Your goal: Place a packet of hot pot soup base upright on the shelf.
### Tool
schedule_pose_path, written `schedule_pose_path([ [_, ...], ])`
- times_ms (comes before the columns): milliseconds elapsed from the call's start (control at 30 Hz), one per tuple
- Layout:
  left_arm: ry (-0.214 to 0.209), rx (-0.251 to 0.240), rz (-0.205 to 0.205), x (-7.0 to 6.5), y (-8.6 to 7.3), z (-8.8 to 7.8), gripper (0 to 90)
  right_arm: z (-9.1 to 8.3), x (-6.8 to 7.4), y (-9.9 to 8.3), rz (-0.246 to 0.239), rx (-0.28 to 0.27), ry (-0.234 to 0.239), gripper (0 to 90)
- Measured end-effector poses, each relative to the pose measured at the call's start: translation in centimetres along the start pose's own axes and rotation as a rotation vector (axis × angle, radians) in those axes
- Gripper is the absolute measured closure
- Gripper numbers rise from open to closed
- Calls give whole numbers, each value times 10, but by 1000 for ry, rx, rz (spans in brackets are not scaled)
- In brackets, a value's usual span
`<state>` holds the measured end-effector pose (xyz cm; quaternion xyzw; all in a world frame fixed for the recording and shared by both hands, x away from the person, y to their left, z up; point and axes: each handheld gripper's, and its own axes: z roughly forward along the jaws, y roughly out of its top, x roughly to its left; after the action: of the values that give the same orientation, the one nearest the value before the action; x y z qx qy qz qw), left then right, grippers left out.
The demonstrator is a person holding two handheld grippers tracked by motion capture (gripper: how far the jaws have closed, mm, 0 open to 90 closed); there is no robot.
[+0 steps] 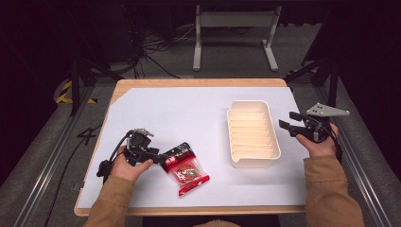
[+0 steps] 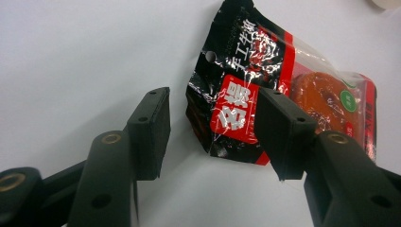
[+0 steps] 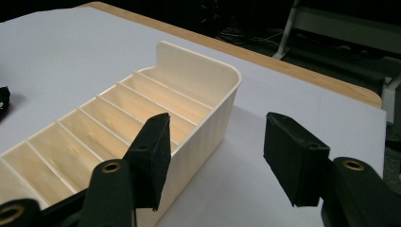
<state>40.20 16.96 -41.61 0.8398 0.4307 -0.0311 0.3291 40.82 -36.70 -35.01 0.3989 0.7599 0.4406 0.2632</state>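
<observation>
Snack packet point(image 2: 265, 90) between open jaws

- Packet point(image 1: 186, 169): a flat, crinkled foil snack pouch, black and red with white characters and a punched hang hole; a clear window shows an orange-red filling and a green round label.
- Pose: lying flat on the white sheet, set at a slant, black header end toward the table's left.

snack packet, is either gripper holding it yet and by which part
Not yet. The left tongs stand open astride the snack packet's black top corner, pads not pressing. The right tongs are open beside the tray, holding nothing.
</observation>
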Motion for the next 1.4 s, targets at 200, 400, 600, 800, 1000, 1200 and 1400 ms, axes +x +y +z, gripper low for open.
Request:
schedule_pose_path([
  [200, -22, 6, -29, 6, -2, 5, 531, 2, 1, 0, -7, 6, 2, 420],
  [400, -60, -14, -47, 9, -2, 9, 644, 4, 2, -1, -11, 20, 6, 414],
  [600, -61, 3, -38, 7, -2, 14, 701, 4, 2, -2, -9, 22, 6, 413],
  [800, -36, 9, -22, 2, -1, 19, 771, 4, 3, -2, -10, 23, 8, 412],
  [1000, -13, -4, -22, 2, -1, 18, 894, 5, 4, -2, -16, 24, 11, 413],
  [1200, -18, -25, -11, 0, -1, 12, 899, 3, 4, -2, -14, 21, 10, 422],
  [1400, -36, -78, 21, -7, 2, -4, 900, -1, 4, 2, -17, 7, 16, 463],
])
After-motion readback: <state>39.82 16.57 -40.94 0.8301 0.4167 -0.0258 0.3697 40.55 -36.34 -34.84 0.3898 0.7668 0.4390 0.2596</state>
